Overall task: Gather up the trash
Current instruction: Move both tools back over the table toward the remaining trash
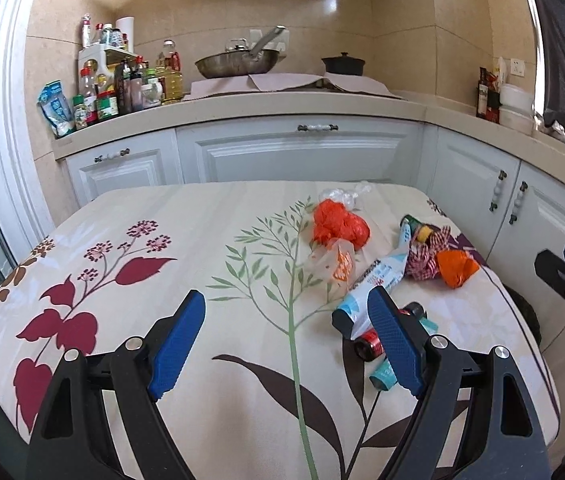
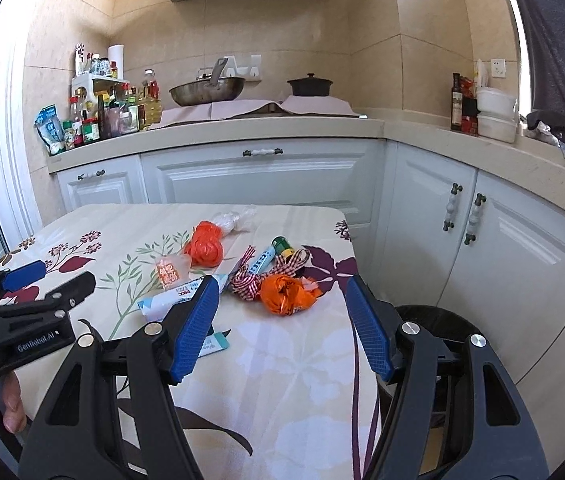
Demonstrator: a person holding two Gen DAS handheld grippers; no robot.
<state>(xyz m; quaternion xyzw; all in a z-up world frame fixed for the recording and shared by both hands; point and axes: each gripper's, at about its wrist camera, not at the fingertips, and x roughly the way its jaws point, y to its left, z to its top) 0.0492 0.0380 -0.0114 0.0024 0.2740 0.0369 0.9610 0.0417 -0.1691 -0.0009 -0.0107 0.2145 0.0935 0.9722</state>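
Orange wrapper point(image 2: 286, 294), checked ribbon point(image 2: 248, 284) touching, black bin point(image 2: 438, 322) beside table point(image 2: 282, 380)

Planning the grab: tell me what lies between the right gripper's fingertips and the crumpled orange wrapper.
Only bare floral tablecloth, in the right wrist view, between right gripper and orange wrapper.

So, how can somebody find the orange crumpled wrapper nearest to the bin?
Look at the table with the floral cloth, at its edge beside the black bin. There lies the orange crumpled wrapper, touching the red checked ribbon. The other orange bag is farther back, beside clear plastic.

Orange bag point(image 2: 287, 293); floral tablecloth point(image 2: 282, 380); perhaps gingham ribbon point(image 2: 248, 282).
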